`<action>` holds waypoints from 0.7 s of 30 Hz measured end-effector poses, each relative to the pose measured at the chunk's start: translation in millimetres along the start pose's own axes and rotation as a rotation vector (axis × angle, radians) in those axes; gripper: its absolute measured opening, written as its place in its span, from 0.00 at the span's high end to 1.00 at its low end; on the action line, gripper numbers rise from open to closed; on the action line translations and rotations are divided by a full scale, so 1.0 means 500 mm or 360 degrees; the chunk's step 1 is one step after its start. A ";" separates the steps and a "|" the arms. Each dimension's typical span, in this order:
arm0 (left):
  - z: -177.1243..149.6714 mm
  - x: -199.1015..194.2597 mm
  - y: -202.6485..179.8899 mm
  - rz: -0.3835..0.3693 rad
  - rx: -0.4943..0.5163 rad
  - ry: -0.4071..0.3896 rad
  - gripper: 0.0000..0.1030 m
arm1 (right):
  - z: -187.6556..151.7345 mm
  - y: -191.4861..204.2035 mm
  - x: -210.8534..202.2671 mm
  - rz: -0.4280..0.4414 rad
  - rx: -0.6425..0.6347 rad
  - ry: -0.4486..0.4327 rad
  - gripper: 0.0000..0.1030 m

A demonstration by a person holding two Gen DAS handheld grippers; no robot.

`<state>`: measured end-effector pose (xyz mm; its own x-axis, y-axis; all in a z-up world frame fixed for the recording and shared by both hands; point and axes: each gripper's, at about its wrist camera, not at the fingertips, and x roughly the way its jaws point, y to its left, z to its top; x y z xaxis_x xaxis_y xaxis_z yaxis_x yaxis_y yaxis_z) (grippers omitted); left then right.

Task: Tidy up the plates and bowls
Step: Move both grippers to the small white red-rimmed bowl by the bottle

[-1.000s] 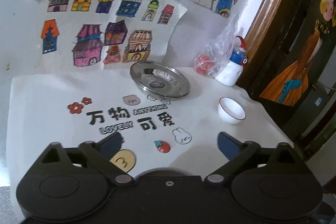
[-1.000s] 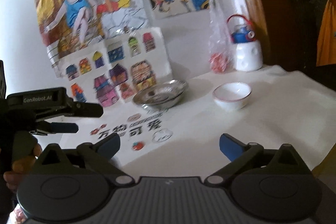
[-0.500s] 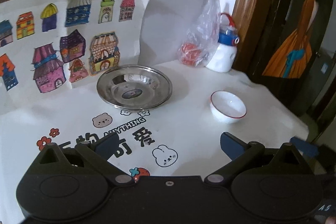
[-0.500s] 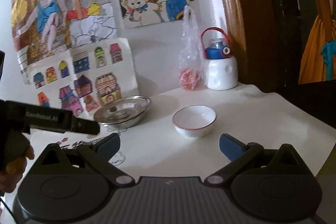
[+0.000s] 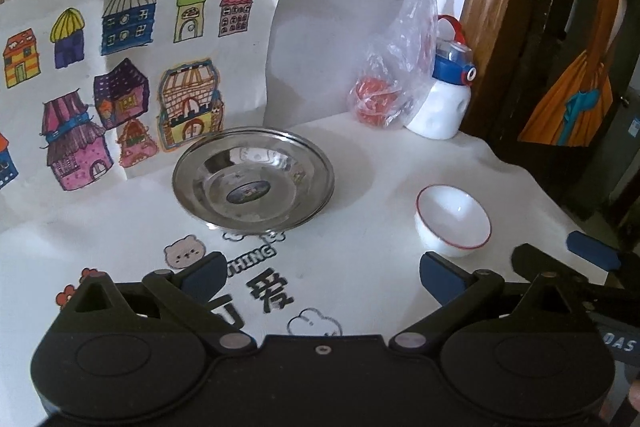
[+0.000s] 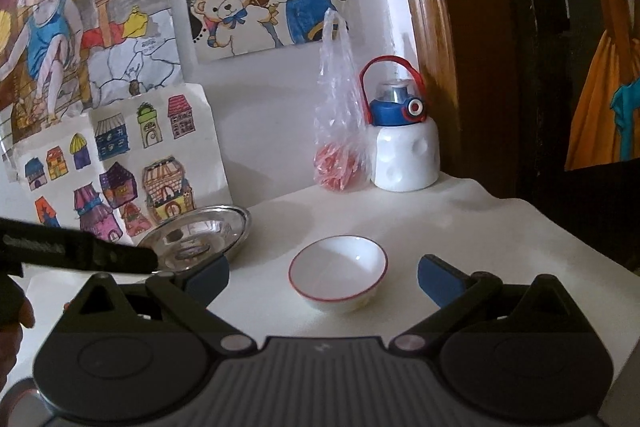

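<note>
With both tongs spread and empty, I'm nosing the right gripper at the bowl; the thin rim risks slipping, tipping toward the left gripper.

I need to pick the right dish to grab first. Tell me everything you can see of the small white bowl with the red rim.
The small white bowl looks like glazed ceramic: round, with a thin red line around its rim. It stands upright and looks empty on the white table cover, apart from the steel plate on its left. Nothing grips or touches it. In the right wrist view it sits ahead of the open right gripper, roughly centred between the fingers.
</note>
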<state>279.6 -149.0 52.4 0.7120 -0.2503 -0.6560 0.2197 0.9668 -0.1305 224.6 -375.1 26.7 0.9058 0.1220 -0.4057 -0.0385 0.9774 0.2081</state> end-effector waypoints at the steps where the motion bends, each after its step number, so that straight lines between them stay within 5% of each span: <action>1: 0.004 -0.001 -0.003 -0.0003 -0.0007 -0.0018 0.01 | 0.004 -0.005 0.007 0.0009 0.0021 0.0001 0.00; 9: 0.026 -0.028 0.004 -0.0057 -0.0182 -0.0180 0.01 | 0.031 -0.015 0.046 0.0002 0.0038 0.0064 0.00; 21: 0.024 -0.001 0.003 -0.0056 -0.0152 -0.0087 0.01 | 0.023 -0.040 0.044 -0.0061 0.0100 0.0070 0.00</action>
<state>287.3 -148.2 61.5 0.7408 -0.2839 -0.6088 0.1823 0.9573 -0.2246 250.4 -393.8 23.9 0.8868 0.0935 -0.4526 0.0238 0.9688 0.2467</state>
